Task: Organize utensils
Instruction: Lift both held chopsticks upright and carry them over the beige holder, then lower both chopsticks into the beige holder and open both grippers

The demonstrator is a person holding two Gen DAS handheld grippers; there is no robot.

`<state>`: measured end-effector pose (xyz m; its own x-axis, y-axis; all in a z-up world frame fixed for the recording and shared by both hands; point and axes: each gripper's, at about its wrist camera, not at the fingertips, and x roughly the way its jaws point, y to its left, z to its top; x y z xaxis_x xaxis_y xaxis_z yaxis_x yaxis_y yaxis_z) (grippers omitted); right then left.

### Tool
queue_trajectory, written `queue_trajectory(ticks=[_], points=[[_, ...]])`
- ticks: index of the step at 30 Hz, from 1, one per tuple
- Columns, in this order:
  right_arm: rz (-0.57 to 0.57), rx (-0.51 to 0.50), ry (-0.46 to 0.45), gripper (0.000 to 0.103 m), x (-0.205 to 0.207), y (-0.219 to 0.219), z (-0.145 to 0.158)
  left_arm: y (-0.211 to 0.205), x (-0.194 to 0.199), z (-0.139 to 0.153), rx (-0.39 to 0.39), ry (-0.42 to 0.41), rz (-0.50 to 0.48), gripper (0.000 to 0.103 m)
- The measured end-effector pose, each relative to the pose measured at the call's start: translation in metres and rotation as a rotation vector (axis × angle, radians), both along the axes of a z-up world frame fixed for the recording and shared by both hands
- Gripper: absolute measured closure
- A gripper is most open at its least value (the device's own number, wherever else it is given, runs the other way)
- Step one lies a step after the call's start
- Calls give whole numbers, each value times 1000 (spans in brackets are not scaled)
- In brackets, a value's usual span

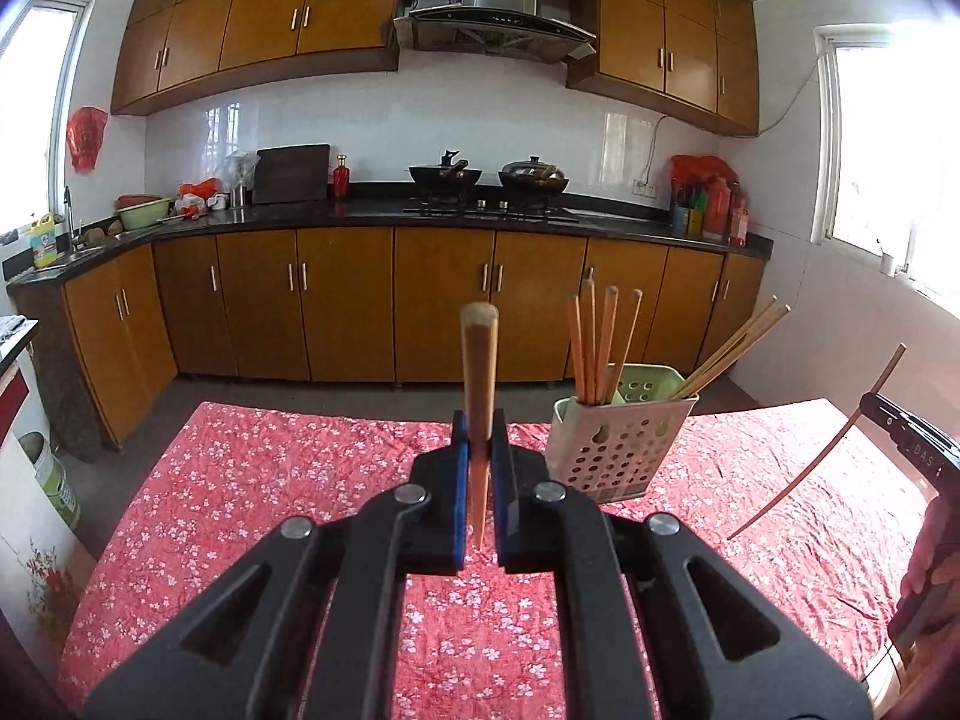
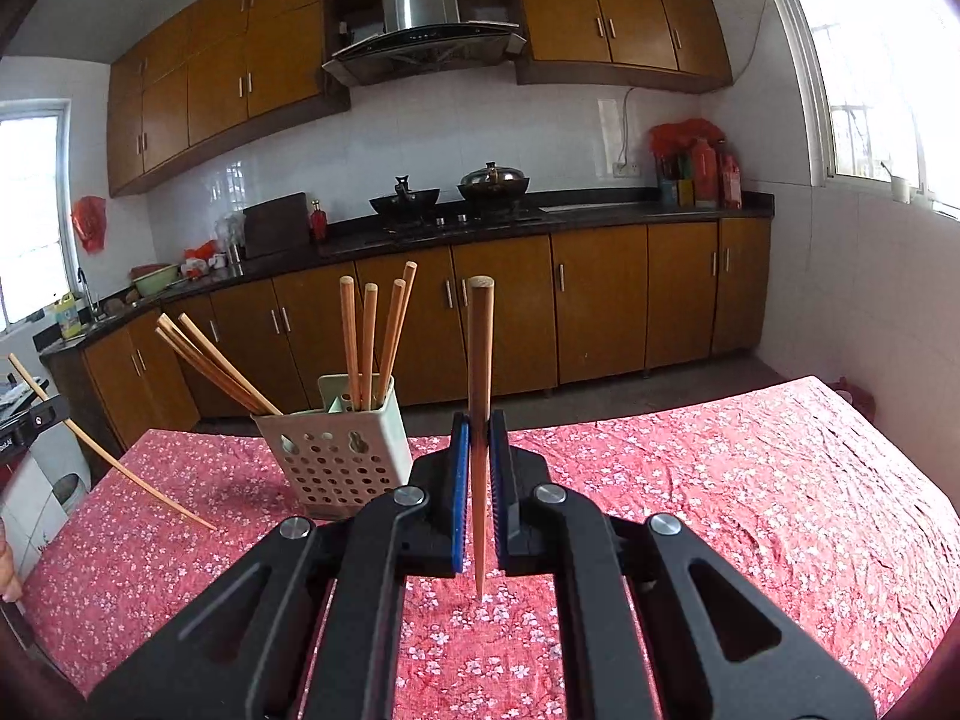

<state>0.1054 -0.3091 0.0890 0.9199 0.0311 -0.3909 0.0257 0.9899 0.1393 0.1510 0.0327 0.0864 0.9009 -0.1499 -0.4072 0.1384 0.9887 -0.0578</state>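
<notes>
Daylight is pouring in from the windows on both sides, and the right window (image 1: 894,150) is blowing out to pure white in both views, washing haze over the nearby wall. Sun is falling in a bright patch across the far right of the red floral cloth (image 1: 270,480) on the bench, while the nearer cloth is sitting in softer shade. The white backsplash (image 2: 456,138) is reflecting window glare. Fisheye distortion is bowing the cabinets (image 1: 264,6) and counter lines, and dark vignetting is closing in at the corners. Both views are staying fairly sharp, softening slightly toward the edges.
</notes>
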Motion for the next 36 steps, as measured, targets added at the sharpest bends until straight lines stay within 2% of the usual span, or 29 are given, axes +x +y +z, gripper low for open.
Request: queue_trajectory(ticks=[10, 19, 26, 30, 36], points=[[51, 38, -54, 96, 0, 6, 22, -27, 2, 24, -46, -38, -74, 95], [128, 87, -219, 96, -1, 17, 81, -60, 7, 69, -89, -124, -151, 95], [137, 88, -307, 96, 14, 25, 102, -80, 25, 101, -101, -206, -131, 95], [128, 88, -343, 96, 29, 31, 103, -88, 40, 99, -78, -214, -116, 95], [119, 72, -381, 96, 56, 44, 94, -91, 68, 81, -89, -181, -106, 95]])
